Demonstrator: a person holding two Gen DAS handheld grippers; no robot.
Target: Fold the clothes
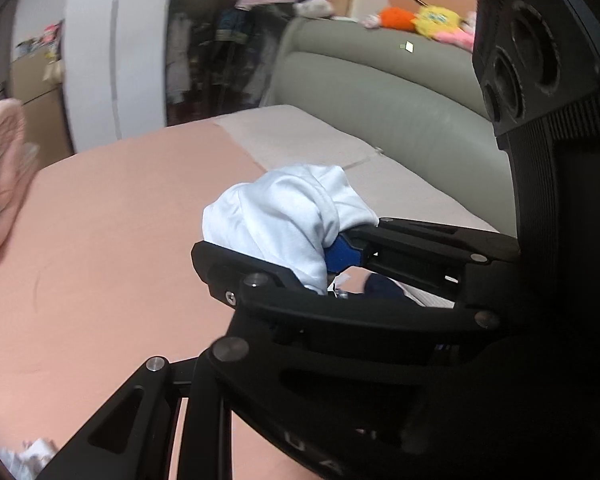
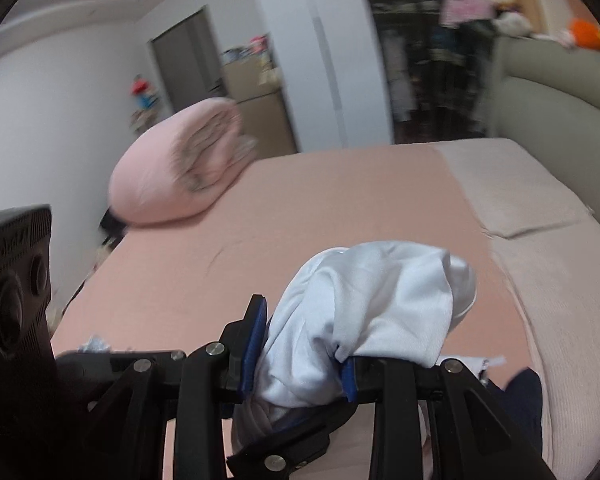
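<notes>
1. Above the pink bed [image 2: 300, 216], the right gripper [image 2: 300, 364] pinches a bunched white garment [image 2: 364, 304].
2. Left gripper [image 1: 320, 256] clamps the same garment, lifted off the sheet.
3. Rolled pink quilt [image 2: 176, 168] lies well apart.

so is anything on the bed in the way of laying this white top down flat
Nothing visible is. Both grippers hold the white top bunched above the bed, which is bare ahead. The rolled pink quilt sits at the far left edge.

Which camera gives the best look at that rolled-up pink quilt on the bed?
The right wrist view: the pink quilt shows whole, lying at the bed's far left corner. The left wrist view catches only a blurred end of it, cut off at the left edge.
</notes>
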